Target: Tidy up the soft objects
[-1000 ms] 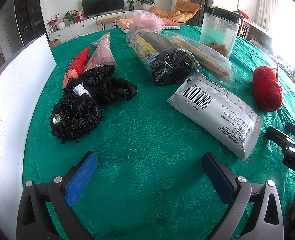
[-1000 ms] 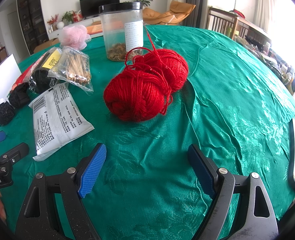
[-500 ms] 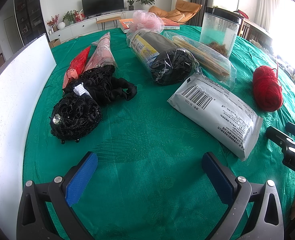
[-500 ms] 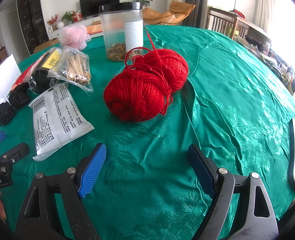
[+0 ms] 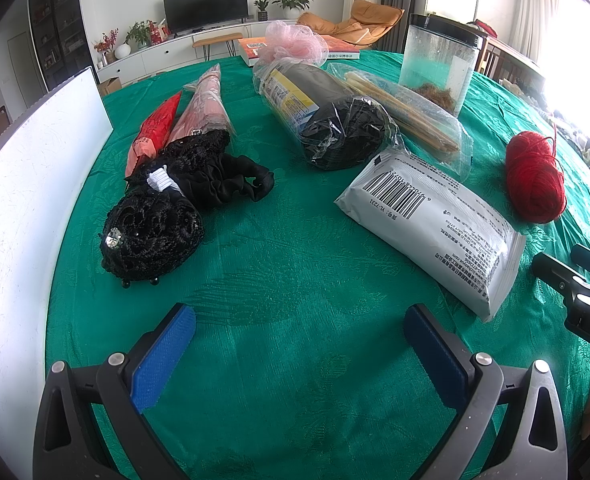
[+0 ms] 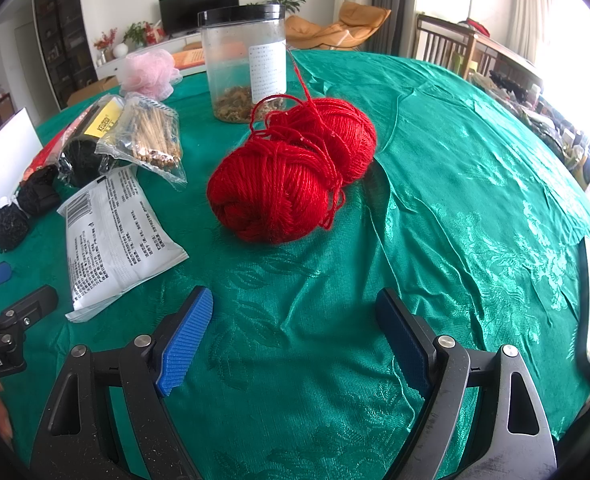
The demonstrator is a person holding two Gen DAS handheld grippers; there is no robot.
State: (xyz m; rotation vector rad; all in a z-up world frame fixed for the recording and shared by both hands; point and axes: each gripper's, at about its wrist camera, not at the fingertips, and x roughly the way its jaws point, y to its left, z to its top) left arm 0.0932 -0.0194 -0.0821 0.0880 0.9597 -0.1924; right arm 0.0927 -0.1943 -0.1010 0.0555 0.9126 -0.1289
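Nothing is yet in hand, so the sorting looks to be at its outset; the left tool (image 5: 299, 328) hangs spread wide over bare green cloth, pinching nothing, and the right tool (image 6: 291, 316) is likewise spread and empty, low over the tabletop (image 6: 475, 184).

The red yarn (image 6: 283, 184) lies straight ahead of the right tool, near but not between its blue pads (image 6: 185, 340); it seems the likeliest first pick. That calls for an advance until the nearer skein sits between the fingers, then a gentle closing, since wound wool yields and the loose strands looped over its top could snag or trail; a second skein lies touching behind it, and one thread runs up toward the clear plastic jar (image 6: 245, 64).

Ahead of the left tool, well apart, lies a black lace hair net (image 5: 151, 236) with a small gem, bunched and springy, touching a black ruffled scrunchie (image 5: 231, 184); either would crush flat under a pinch.

To the right a white sealed packet (image 5: 431, 224) with a barcode lies flat, pillowy and slick; beyond it are a black roll in crinkled clear wrap (image 5: 335, 128), a bag of wooden sticks (image 5: 407, 108), two folded fabric pieces in red and pink (image 5: 191, 120), and a pink mesh pouf (image 5: 295, 44); a white board (image 5: 27, 184) stands at the left edge.
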